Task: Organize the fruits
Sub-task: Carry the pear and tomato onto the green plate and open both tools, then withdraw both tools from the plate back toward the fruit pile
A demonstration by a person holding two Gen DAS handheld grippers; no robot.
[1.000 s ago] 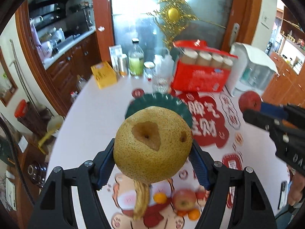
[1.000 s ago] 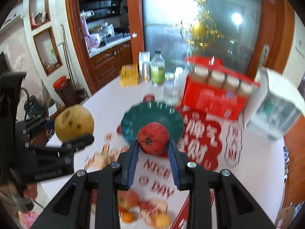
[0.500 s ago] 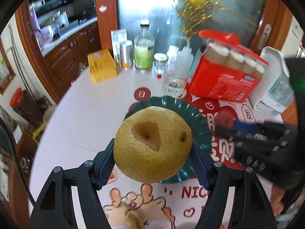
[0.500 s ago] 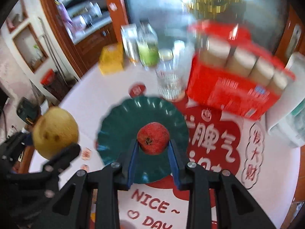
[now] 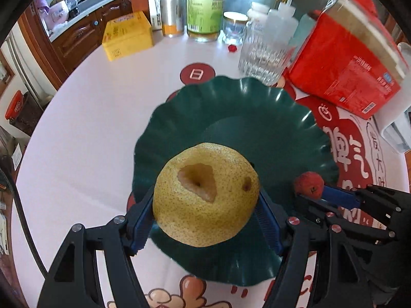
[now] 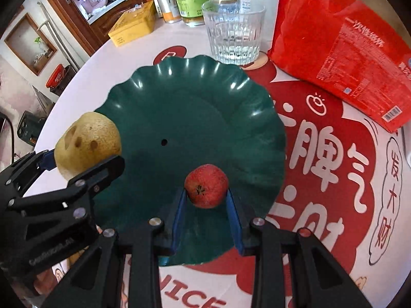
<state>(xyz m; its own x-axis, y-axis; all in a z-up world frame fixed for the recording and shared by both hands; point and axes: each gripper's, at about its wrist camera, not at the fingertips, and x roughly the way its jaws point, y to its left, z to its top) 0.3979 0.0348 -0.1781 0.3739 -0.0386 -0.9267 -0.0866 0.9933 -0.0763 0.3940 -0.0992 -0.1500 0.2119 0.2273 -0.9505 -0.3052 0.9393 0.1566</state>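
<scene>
**Fruit plate and table stock: two items in grippers above an unfilled plate**

Item 1. Green scalloped plate (image 6: 179,97), round, dark green, with a small dark hole near its centre. Stands on the table (image 5: 84,118). No fruit lies on its surface.

Item 2. Yellow pear (image 5: 205,195), speckled skin, a cut-out patch on the near face. Clamped between the blue pads of the left gripper (image 5: 205,220), over the near-left part of the plate. Whether it touches the plate cannot be told.

Item 3. Small red fruit (image 6: 206,186), rough skin, dark star-shaped calyx facing the camera. Pinched at its sides by the right gripper (image 6: 206,200), over the near part of the plate.

Item 4. Ribbed drinking glass (image 6: 233,36), clear, upright, just beyond the plate's far rim. Contents cannot be told.

Item 5. Red package (image 6: 341,51), printed label and barcode, lying to the right of the glass. In the left wrist view pale round items show under its clear top.

Item 6. Far row: yellow box (image 5: 127,34), metal can (image 5: 172,12), green-labelled bottle (image 5: 204,7), small lidded jar (image 5: 233,27), white squeeze bottle (image 5: 280,23).

Item 7. Red-and-white printed mat (image 6: 321,154) with large characters, under the plate's right side.
</scene>
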